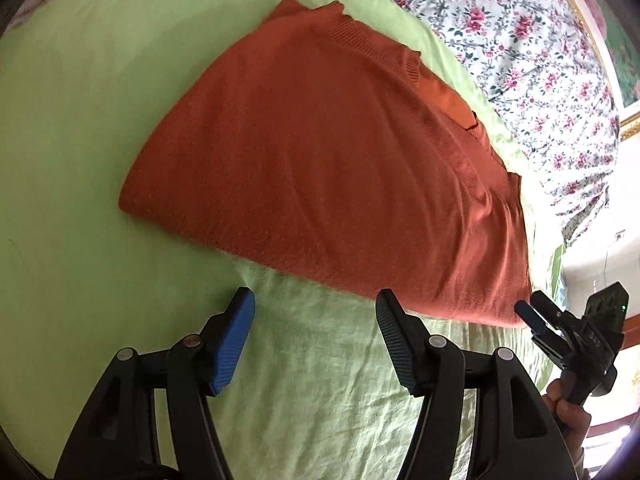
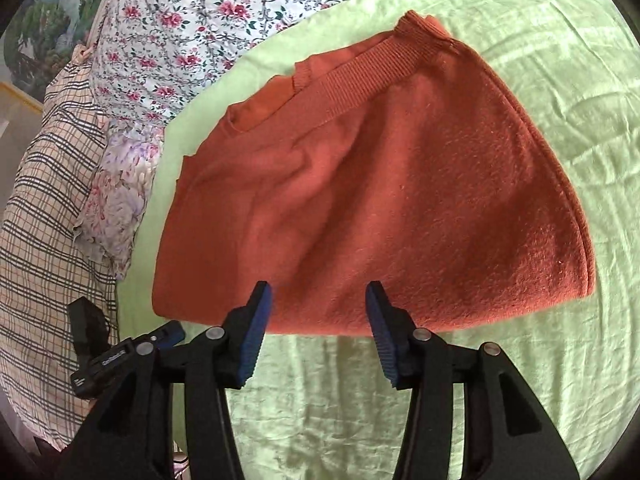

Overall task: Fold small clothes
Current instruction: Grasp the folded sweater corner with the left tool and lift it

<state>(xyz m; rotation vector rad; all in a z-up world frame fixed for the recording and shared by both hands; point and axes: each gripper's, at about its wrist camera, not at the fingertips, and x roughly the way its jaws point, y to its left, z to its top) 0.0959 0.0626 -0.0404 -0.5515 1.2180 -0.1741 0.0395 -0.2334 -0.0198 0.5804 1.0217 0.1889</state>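
Left gripper (image 1: 316,308) gapes, angled down, nothing between its pads. Right gripper (image 2: 319,300) likewise, at its three o'clock.

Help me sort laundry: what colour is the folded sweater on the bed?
Rust orange; the sweater shows best in the right wrist view.

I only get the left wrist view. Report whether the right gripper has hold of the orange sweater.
Observer: No. The right gripper is open, pads empty, poised at the near edge of the orange sweater.
Operator: Tell me what lies past the left gripper, off my frame.
Observer: A checked cloth lies beyond the left gripper, past the edge of the green sheet.
Operator: Check the sweater's far right edge.
Observer: In the right wrist view two stacked layers show there, so it is folded.
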